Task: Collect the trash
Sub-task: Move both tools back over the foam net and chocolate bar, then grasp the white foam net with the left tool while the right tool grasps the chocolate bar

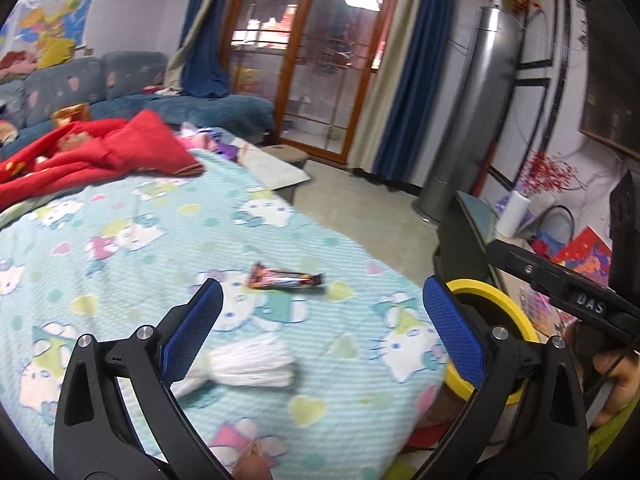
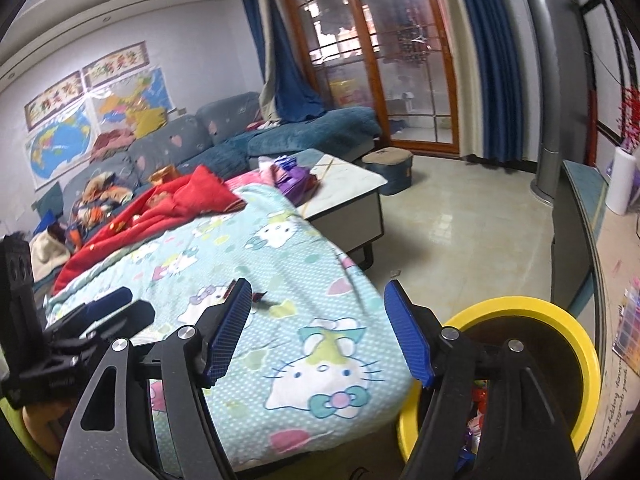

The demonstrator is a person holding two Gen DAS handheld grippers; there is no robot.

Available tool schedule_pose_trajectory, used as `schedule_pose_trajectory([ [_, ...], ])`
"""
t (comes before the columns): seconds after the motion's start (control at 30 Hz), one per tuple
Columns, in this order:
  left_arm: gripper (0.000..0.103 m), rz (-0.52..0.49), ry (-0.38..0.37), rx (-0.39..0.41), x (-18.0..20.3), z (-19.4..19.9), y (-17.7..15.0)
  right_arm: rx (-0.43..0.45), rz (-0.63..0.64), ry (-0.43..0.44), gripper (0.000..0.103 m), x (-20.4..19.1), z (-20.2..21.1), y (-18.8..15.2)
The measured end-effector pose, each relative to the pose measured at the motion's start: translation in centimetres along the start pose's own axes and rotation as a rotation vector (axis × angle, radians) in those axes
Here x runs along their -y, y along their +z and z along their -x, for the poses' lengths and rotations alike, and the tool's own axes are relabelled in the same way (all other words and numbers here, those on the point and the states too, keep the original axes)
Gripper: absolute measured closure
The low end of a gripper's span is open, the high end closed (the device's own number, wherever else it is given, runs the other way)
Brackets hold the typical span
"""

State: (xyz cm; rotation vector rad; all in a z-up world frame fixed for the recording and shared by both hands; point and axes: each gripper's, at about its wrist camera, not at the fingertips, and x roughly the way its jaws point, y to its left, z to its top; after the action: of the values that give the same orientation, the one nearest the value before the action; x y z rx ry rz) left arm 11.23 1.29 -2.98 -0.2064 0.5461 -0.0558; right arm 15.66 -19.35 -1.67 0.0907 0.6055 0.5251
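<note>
the room is a living room with a pale tiled floor [image 2: 472, 240], blue curtains [image 2: 492, 80] either side of a wood-framed glass door [image 2: 380, 60], and maps [image 2: 80, 128] taped to the far wall above a long blue-grey sofa [image 2: 192, 140] piled with clothes. a tall silver cylinder [image 1: 472, 112] stands on the floor by the right wall, next to a low cabinet [image 2: 580, 208] carrying a white paper roll [image 2: 622, 180]. in front of the sofa a low table [image 2: 352, 188] with a pale top is mostly covered by a light blue cartoon-cat blanket [image 1: 132, 248], which forms the working surface; a red quilt [image 1: 100, 148] lies bunched at its far end, with purple and pink items (too blurred to identify) just beyond. at the blanket's near right corner, on the floor, sits a yellow-rimmed bin [image 2: 532, 344] with colourful scraps inside. on the blanket lie a white tassel-like bundle [image 1: 248, 364] near the left gripper [image 1: 320, 328], and, further out toward the middle, a dark snack wrapper [image 1: 286, 278], flat and apart from the bundle. the left gripper hovers over the blanket with its blue pads spread wide and nothing between them. the right gripper [image 2: 320, 332] is likewise spread wide and empty, above the blanket's corner with its right finger over the bin's rim.
</note>
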Motion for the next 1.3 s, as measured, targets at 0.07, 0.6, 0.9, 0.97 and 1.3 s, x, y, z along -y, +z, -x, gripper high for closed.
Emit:
schedule_pose_trajectory([
  [0.07,0.011,0.021,0.029,-0.004,-1.3,0.3,-0.1,-0.013,0.014,0.012,0.036,-0.8,-0.6,0.1],
  [0.6,0.011,0.159,0.161,-0.105,-9.3,1.3,-2.7,-0.182,0.146,0.095,0.037,-6.7,-9.4,-0.2],
  [0.9,0.011,0.251,0.095,-0.183,-11.8,0.0,-4.5,-0.266,0.272,0.068,0.039,-9.8,-15.8,-0.4],
  [0.97,0.011,0.258,0.075,-0.194,-11.8,-0.3,-4.8,-0.299,0.292,0.058,0.042,-10.0,-17.2,-0.7],
  [1.3,0.048,0.269,0.015,-0.236,-11.6,-1.3,-5.5,-0.367,0.264,0.071,0.085,-9.3,-19.0,-2.3],
])
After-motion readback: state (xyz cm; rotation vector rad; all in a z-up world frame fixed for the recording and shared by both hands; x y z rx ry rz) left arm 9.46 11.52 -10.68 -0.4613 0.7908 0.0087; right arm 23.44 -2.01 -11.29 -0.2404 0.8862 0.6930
